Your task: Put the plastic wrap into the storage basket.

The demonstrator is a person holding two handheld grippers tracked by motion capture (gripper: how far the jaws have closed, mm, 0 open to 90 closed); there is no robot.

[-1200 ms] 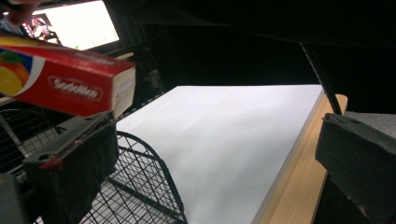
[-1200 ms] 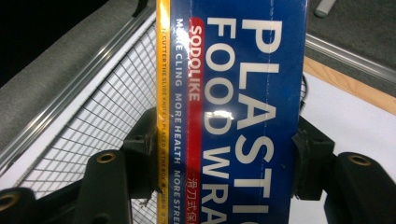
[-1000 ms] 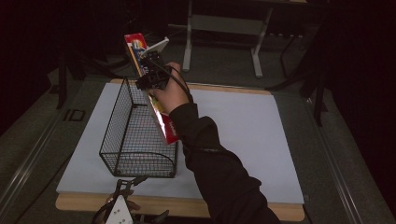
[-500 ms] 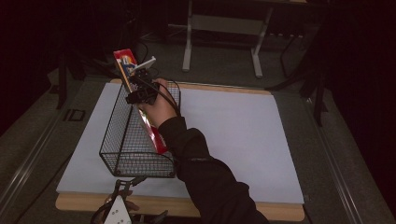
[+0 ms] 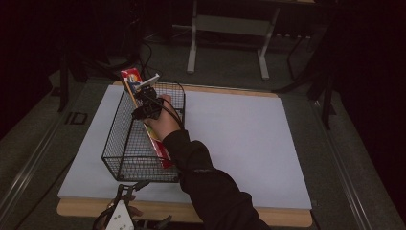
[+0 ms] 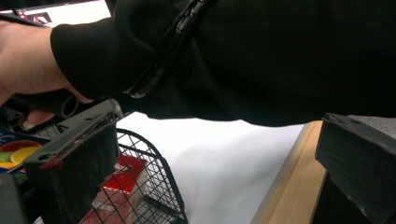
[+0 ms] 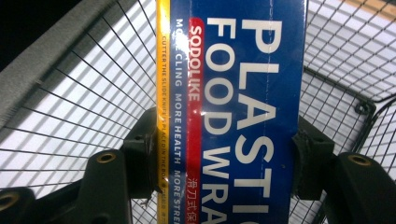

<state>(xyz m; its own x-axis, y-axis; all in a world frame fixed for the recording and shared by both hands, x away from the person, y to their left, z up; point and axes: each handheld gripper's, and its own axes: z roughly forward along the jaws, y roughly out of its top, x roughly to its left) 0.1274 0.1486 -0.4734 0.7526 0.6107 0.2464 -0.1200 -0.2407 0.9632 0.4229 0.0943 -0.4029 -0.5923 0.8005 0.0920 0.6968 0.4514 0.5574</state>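
There was one wire basket (image 5: 125, 143) on the white table (image 5: 239, 139), one long box of plastic food wrap (image 7: 233, 93), and two grippers, one in each of the person's hands.

In the right gripper view the box ran lengthwise straight up between the two black jaws, its blue face with the white lettering turned toward the camera and the basket's mesh (image 7: 70, 93) behind it. The left pad (image 7: 144, 158) pressed the yellow-edged side and the right pad (image 7: 310, 154) pressed the opposite side, so the fingers stood about a box-width apart and clamped on it. From the high view the right gripper (image 5: 146, 103) sat over the far half of the basket, and the box (image 5: 155, 141) slanted through the basket, its top end (image 5: 130, 76) sticking out above the far rim and its lower end reaching down toward the near right corner.

The left gripper (image 5: 119, 218) rested at the near edge of the table, just in front of the basket. In its own view its two jaws stood wide apart with nothing between them, one close against the basket's wire (image 6: 154, 186), the other over the wooden table edge (image 6: 289, 186).
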